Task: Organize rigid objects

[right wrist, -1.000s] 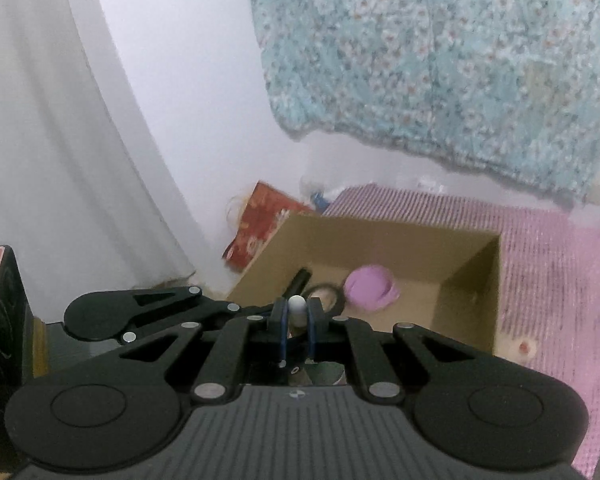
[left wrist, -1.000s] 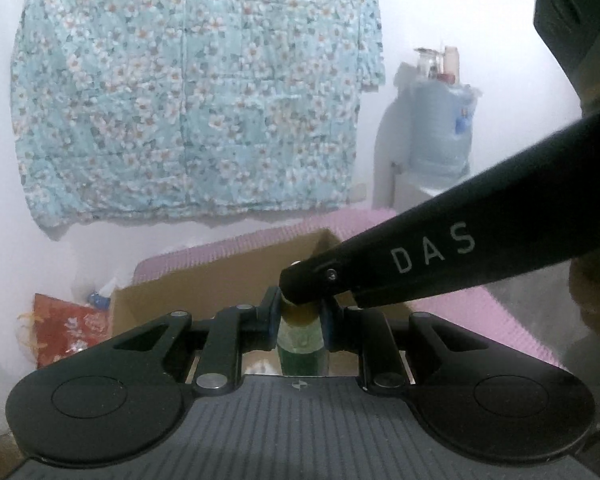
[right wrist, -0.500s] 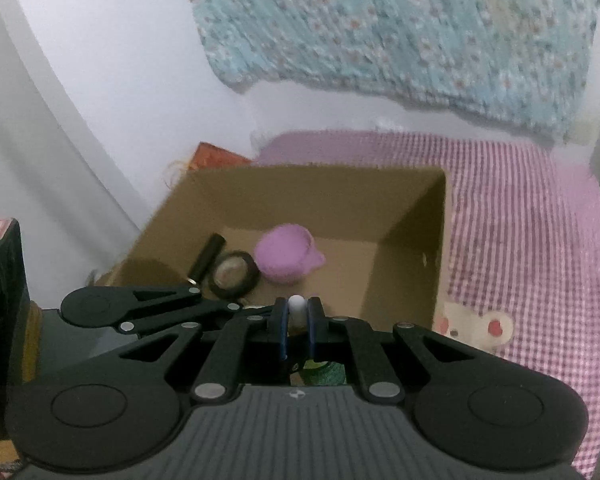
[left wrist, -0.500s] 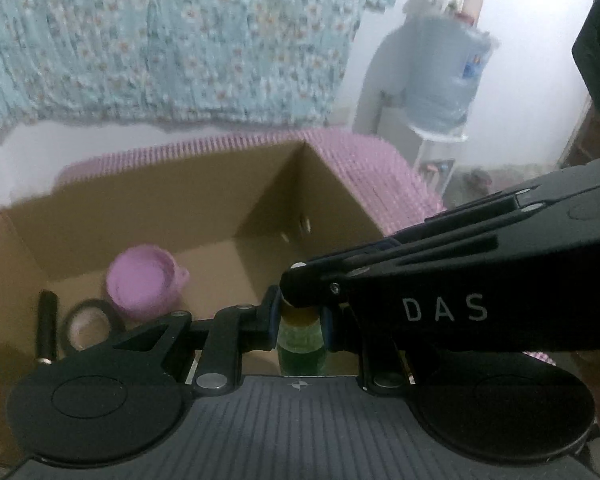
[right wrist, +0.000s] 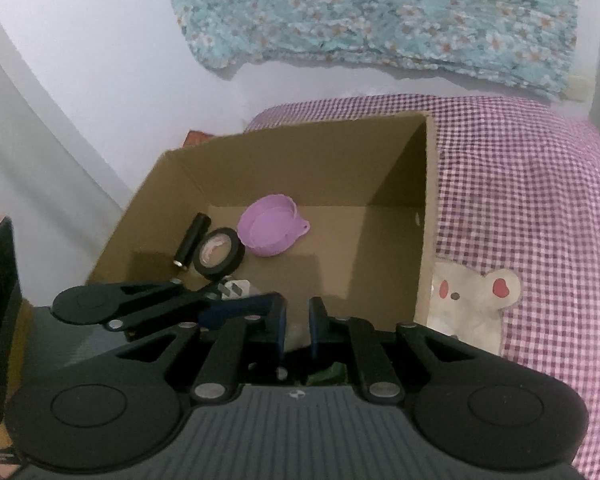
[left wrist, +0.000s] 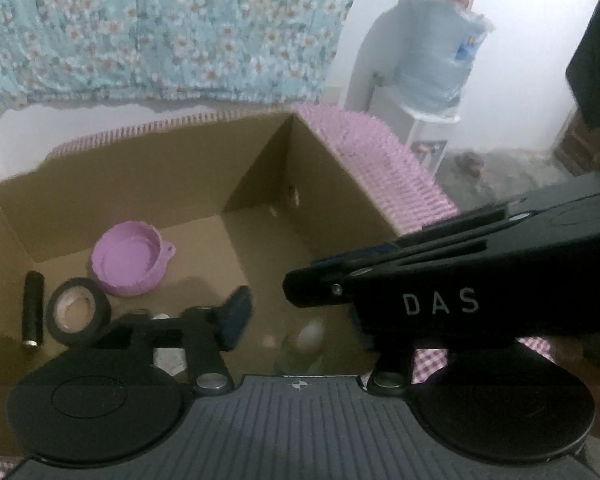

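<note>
Left gripper [left wrist: 300, 320] jaws just opened, blurred bottle [left wrist: 302, 346] loose between; right gripper [right wrist: 297, 326] jaws nearly closed, empty

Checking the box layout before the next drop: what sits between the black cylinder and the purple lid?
A black tape roll lies between the black cylinder and the purple lid. Both wrist views show it, the right one most clearly.

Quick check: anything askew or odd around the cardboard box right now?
Only the small bottle: it is a tilted blur between the left claw's jaws, which have just been opening, so it is probably dropping into the cardboard box. Nothing else stands out.
</note>
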Demonstrator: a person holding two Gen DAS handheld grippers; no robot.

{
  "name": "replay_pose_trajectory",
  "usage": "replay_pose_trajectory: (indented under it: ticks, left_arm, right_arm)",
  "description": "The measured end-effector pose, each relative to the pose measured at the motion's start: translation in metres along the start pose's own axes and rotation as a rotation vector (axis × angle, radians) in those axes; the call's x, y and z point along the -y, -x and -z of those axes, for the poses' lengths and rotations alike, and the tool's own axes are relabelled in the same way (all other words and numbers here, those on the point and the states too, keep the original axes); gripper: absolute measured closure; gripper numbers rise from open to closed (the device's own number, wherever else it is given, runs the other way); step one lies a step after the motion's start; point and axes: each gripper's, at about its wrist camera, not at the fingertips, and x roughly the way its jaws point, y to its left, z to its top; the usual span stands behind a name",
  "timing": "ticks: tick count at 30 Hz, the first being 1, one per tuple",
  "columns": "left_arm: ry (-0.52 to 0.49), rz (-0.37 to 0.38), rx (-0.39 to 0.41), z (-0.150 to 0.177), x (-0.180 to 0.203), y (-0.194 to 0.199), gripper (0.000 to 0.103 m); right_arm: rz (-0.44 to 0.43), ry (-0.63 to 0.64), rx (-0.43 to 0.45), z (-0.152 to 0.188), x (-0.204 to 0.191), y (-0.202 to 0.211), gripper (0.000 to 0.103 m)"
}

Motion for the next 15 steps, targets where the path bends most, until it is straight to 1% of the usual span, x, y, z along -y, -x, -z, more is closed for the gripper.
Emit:
replay_pose_trajectory:
  ticks: [1,3,4,5,6,7,9,11,12,15]
  left_arm:
    - [0.001,0.001,0.012,0.0,0.001,0.005,0.03]
    - [0.006,0.008,0.035,0.001,0.001,0.02,0.022]
    - [0.006,0.013,0.042,0.001,0.002,0.025,0.02]
    - [0.005,0.015,0.047,0.001,0.002,0.033,0.018]
    - [0.004,0.015,0.049,0.001,0.003,0.041,0.011]
    - [0.004,0.016,0.057,0.001,0.003,0.051,0.008]
    - [0.0,0.023,0.094,0.004,0.004,0.071,0.004]
    - [-0.004,0.026,0.118,0.007,0.005,0.088,0.003]
    - [-0.004,0.028,0.127,0.01,0.005,0.097,0.002]
    - [-0.005,0.029,0.129,0.022,0.004,0.117,0.001]
  right_arm:
    - [-0.001,-0.01,0.014,0.001,0.0,0.005,0.089]
    - [-0.004,-0.038,0.055,0.007,-0.002,0.019,0.086]
    - [-0.006,-0.054,0.077,0.009,-0.002,0.026,0.083]
    - [-0.011,-0.07,0.107,0.012,-0.003,0.035,0.083]
    - [-0.018,-0.086,0.138,0.016,-0.005,0.046,0.083]
    - [-0.025,-0.103,0.167,0.02,-0.006,0.057,0.081]
    - [-0.03,-0.135,0.221,0.03,-0.01,0.078,0.073]
    - [-0.025,-0.147,0.266,0.039,-0.016,0.093,0.051]
    - [-0.02,-0.152,0.29,0.045,-0.02,0.101,0.048]
    - [-0.007,-0.158,0.32,0.058,-0.028,0.115,0.047]
